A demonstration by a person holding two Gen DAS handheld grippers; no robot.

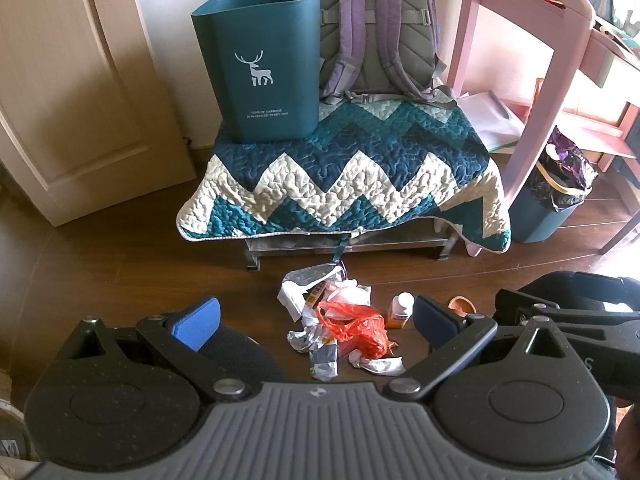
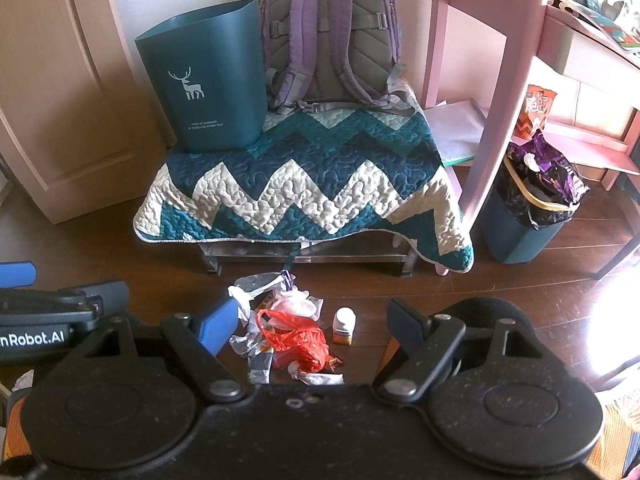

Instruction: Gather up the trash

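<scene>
1. Dark wood flooring point(image 1: 120, 264) is filling the lower middle of both views, with a low bench under a zigzag quilt point(image 1: 340, 176) sitting at frame centre against a pale wall.
2. Standing on the quilt's upper left is a teal wastebasket with a deer print point(image 1: 264, 68); its inside is hidden from both cameras. A purple-and-grey backpack point(image 1: 376, 28) is leaning just beside it.
3. Lying on the floor below the bench is the trash pile point(image 1: 340, 328): crumpled silver and white wrappers, hard to tell apart, with a red plastic bag point(image 1: 356, 326) on top and a small white-capped bottle point(image 1: 402, 310) just right of it.
4. Left gripper point(image 1: 316, 320) is hovering over the pile, its fingers spread wide and gripping nothing.
5. Right gripper point(image 2: 312, 320) is likewise hanging above the trash with fingers far apart and empty.
6. At the right edge a second bin lined with a black bag point(image 2: 524, 216) is sitting by a pink desk leg point(image 2: 500, 120); its contents are partly cut off by glare.
</scene>
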